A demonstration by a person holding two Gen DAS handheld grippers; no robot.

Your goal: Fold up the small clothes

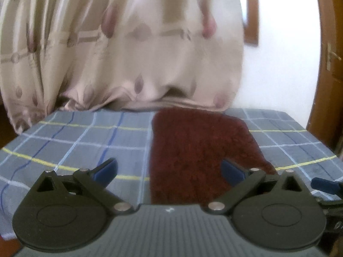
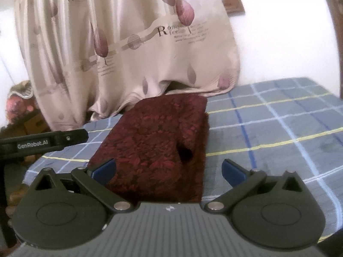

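Checked bedsheet (image 1: 85, 141) under maroon garment (image 1: 193, 150)

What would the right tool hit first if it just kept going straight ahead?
Probably the dark red garment lying on the checked cloth; it sits directly between the open right tool fingers. Depth is unclear.

Dark red fuzzy garment (image 2: 154, 141) lies flat (partly folded) on checked bedsheet (image 2: 268, 132).

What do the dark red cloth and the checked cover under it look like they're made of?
The dark red cloth looks like a fuzzy, plush knit or fleece: matte, nubby pile with soft edges. The checked cover looks like thin, flat woven cotton or similar, smooth and matte, with printed or woven lines.
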